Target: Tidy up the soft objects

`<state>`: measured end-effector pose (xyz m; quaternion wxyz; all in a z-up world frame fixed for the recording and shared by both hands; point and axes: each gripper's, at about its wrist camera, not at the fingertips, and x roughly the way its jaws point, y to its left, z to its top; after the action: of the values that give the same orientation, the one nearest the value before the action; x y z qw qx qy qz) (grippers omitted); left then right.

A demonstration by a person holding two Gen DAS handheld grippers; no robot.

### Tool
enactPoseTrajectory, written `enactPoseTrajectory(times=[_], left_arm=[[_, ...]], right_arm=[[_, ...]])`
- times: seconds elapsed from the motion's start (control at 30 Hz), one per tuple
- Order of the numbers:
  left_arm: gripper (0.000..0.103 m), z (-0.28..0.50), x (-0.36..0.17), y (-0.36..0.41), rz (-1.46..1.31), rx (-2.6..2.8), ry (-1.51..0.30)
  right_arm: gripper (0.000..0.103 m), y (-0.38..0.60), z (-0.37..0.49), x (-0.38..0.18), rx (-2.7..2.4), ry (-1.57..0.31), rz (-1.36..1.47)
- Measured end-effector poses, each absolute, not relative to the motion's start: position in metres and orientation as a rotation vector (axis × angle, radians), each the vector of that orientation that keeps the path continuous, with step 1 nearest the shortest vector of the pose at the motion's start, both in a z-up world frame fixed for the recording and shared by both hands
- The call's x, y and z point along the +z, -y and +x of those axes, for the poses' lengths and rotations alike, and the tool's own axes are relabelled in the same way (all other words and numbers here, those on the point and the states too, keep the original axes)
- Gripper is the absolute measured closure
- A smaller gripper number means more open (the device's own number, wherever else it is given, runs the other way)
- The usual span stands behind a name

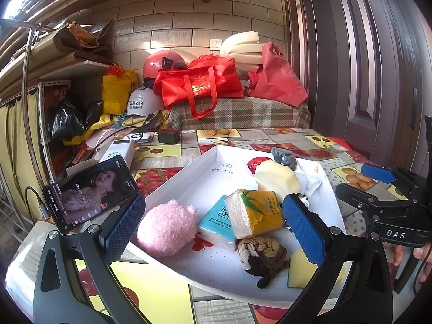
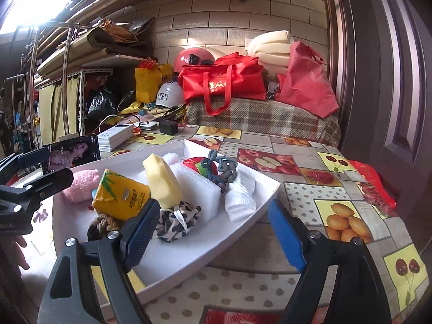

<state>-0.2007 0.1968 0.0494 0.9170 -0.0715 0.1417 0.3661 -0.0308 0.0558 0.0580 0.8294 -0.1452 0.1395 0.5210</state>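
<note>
A white tray (image 1: 205, 178) (image 2: 175, 256) on the fruit-print table holds a pink plush (image 1: 166, 230) (image 2: 81, 183), a blue tissue pack (image 1: 217, 220), a yellow tissue pack (image 1: 256, 213) (image 2: 121, 197), a pale yellow sponge (image 1: 278, 176) (image 2: 162, 181), a braided rope (image 1: 262, 256), a grey-blue knot (image 2: 224, 167), a white cloth (image 2: 240, 197), a spotted cloth (image 2: 178, 218) and white foam (image 2: 194, 189). My left gripper (image 1: 214, 228) (image 2: 40, 168) hangs open over the tray's near side. My right gripper (image 2: 213, 233) (image 1: 364, 186) stands open at the tray's right edge, empty.
A phone (image 1: 89, 189) leans at the tray's left, with a power bank (image 1: 118, 151) and a black charger (image 1: 168, 136) behind it. Red bags (image 1: 199, 83) and helmets sit on a plaid bench at the back. A door (image 2: 391, 108) stands on the right.
</note>
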Motion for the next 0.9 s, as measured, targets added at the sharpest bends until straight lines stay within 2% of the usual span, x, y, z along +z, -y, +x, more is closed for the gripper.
enactPoseTrajectory(times=[0.23,0.43,0.67,0.9], left_arm=[[0.0,-0.192,0.049,-0.181,-0.137,0.736,-0.315],[0.0,-0.18,0.049,-0.151,-0.133,0.672,-0.334],[0.0,-0.165,0.053,-0.111,-0.088,0.652,-0.378],[0.0,-0.176,0.06,-0.097,-0.113,0.741,-0.312]], right_arm=[[0.02,-0.003,-0.016,0.057,1.095,-0.385,-0.22],[0.018,0.044,-0.005,0.064,1.036,-0.391,-0.065],[0.016,0.086,-0.022,0.073,0.969,-0.279,0.009],[0.016,0.099,-0.035,0.075,0.876,-0.191,-0.007]])
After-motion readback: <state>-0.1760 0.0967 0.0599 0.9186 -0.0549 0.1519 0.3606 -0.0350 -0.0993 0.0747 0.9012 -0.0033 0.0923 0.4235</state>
